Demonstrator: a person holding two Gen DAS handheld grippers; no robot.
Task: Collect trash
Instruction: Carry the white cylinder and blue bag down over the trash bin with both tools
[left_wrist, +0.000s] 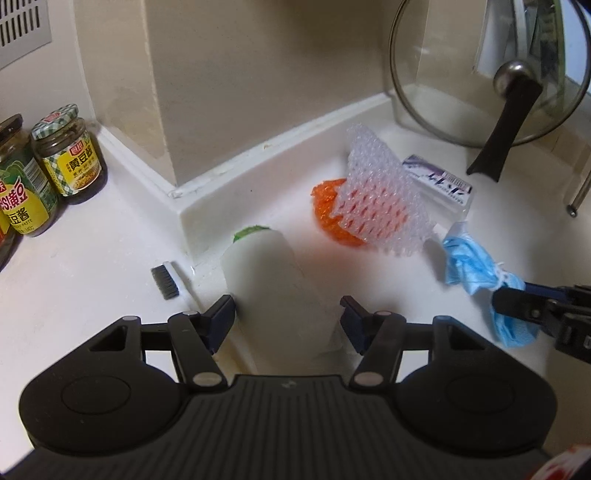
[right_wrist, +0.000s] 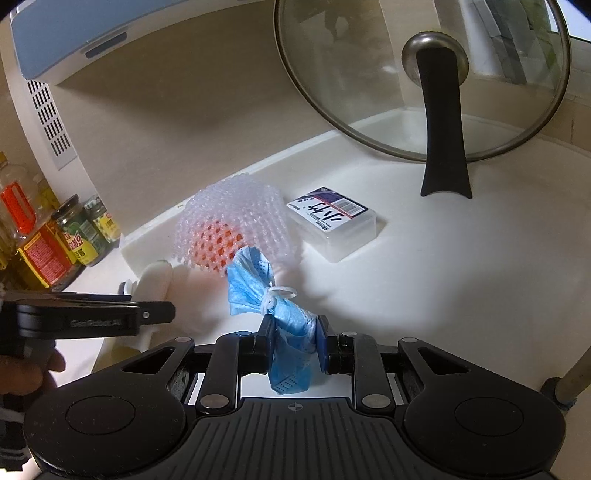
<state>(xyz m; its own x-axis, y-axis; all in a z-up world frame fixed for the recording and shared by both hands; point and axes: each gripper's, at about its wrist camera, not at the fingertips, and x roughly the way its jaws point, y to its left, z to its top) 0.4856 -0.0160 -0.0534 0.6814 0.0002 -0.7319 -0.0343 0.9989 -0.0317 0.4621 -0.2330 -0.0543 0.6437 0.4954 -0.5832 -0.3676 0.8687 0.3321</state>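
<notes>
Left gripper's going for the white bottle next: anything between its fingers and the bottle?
Nothing visible. The bottle already lies between the left gripper's open fingers; the toothbrush lies off to the side.

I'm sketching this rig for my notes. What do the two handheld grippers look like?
Both are matte black. The left gripper and right gripper each have a ribbed central plate, two round side housings, linkage arms with silver rivets, and dark blue finger pads. Side on, the left gripper's body carries faint raised lettering.
</notes>
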